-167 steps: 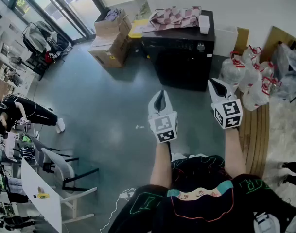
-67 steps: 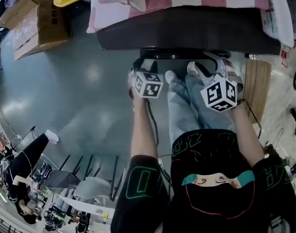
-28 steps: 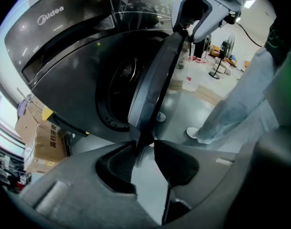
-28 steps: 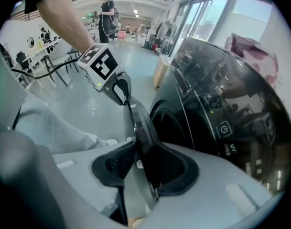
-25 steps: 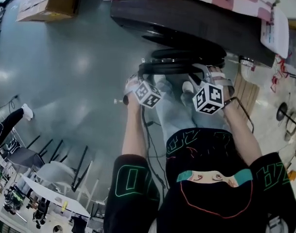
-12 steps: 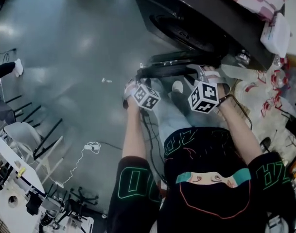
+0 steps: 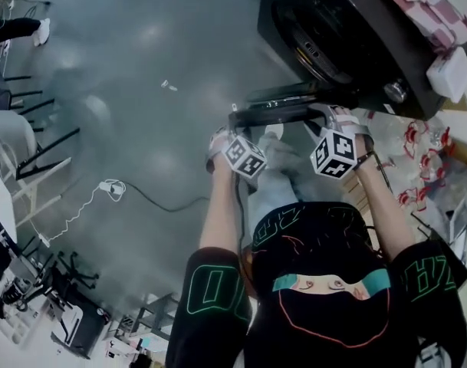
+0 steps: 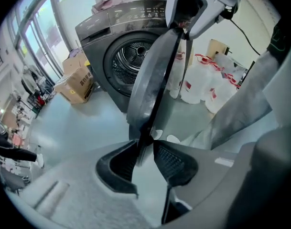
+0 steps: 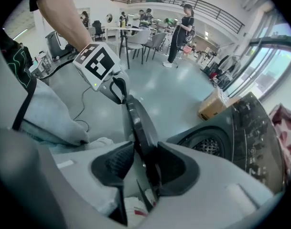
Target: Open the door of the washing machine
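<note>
Head view: shows the washing machine (image 7: 348, 44) at upper right with its door (image 7: 283, 112) swung well off the front, farther out than half a second ago. Places the left gripper (image 7: 231, 133) at the door's far end and the right gripper (image 7: 337, 121) nearer the machine, both angled steeply down.

Left gripper view: looks along the door edge-on toward the bared drum (image 8: 135, 56). Straddles the rim with half-parted jaws that have just been narrowing. Sets one pad (image 8: 121, 161) against the rim and leaves floor showing beside the other, so reads as a loose hook rather than a clamp.

Right gripper view: takes the dark rim deep between fairly wide-set jaws, pressed on it, apparently a firm hold.

Suggests the opening is nearly done, with perhaps a little more swing and then letting go.
</note>
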Motion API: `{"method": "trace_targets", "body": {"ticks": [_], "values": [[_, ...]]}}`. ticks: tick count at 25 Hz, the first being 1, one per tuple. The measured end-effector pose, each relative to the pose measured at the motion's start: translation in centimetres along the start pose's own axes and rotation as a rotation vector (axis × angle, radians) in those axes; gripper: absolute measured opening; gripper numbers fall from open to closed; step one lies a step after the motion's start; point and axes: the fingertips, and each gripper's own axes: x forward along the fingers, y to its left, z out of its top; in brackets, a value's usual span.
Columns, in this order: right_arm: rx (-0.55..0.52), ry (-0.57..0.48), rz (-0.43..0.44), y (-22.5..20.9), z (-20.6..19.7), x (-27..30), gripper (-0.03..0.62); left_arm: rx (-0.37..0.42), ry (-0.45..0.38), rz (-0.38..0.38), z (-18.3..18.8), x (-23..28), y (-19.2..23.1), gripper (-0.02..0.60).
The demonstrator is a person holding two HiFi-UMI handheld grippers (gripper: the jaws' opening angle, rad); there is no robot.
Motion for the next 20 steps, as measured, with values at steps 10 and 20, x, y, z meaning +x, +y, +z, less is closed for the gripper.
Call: {"method": "trace_targets", "body": {"ticks": [10,20], "values": [[-0.217,-0.031,0.014,5.4,-2.5,-1.9,0.16,-0.143,-0.033,0.073,-2.9,-2.4,-9.9,0.103],[-0.421,-0.049,0.081,9.6,-6.2,-3.7,0.16,-0.344,-0.002,0.135,-3.0,-3.5,-19.2,0.1]]}}
